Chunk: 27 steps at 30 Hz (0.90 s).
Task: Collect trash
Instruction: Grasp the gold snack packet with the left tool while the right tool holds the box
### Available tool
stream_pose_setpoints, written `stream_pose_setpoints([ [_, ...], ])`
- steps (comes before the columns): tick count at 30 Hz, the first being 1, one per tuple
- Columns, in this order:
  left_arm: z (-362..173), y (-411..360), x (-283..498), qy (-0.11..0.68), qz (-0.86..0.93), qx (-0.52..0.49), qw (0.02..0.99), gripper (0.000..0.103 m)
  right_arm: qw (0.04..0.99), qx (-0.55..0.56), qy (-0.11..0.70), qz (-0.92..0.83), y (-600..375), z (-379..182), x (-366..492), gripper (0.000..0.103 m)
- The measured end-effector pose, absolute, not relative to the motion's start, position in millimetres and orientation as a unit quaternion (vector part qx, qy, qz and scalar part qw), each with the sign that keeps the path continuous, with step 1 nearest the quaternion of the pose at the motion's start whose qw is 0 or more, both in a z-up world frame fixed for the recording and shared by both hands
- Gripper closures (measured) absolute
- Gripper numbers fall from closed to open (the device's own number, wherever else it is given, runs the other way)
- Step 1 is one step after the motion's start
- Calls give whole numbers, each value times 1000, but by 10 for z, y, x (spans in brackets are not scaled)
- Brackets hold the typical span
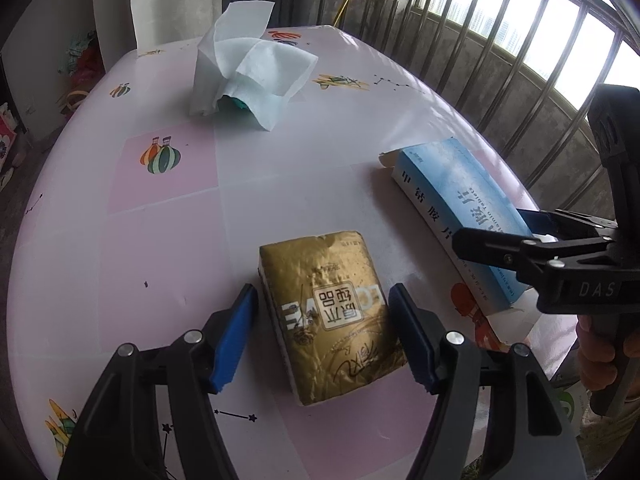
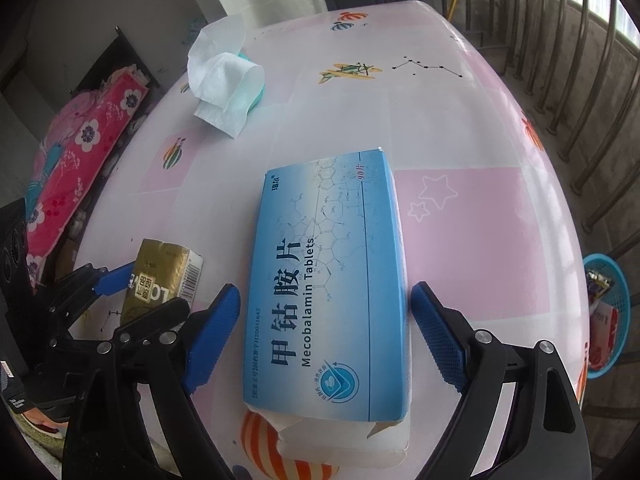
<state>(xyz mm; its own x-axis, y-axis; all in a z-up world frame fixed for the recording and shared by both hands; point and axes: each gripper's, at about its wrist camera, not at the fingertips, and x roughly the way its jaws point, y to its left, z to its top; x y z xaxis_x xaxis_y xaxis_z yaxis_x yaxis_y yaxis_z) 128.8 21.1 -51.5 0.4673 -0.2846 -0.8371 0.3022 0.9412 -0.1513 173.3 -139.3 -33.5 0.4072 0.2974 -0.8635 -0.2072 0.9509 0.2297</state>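
Pink balloon-print worktop (image 1: 168, 240) filled the left wrist view; the left tool (image 1: 322, 338) stood spread, straddling a crumpled gold foil pack (image 1: 332, 316) without touching, white tissue (image 1: 248, 76) well beyond. From the right wrist view, the right tool (image 2: 326, 336) stood spread around a blue carton reading "Mecobalamin Tablets" (image 2: 328, 280); a blue basket (image 2: 610, 316) sat past the worktop's edge.

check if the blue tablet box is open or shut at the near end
Open: the blue tablet box lies flat, and its near end flap is torn and folded out onto the table.
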Motion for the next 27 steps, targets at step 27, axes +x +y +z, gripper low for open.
stream_pose_setpoints([
  [27,-457,263,1277,476,-167,-11,863,45,855,41,501,127,-1481,-260,1705,37],
])
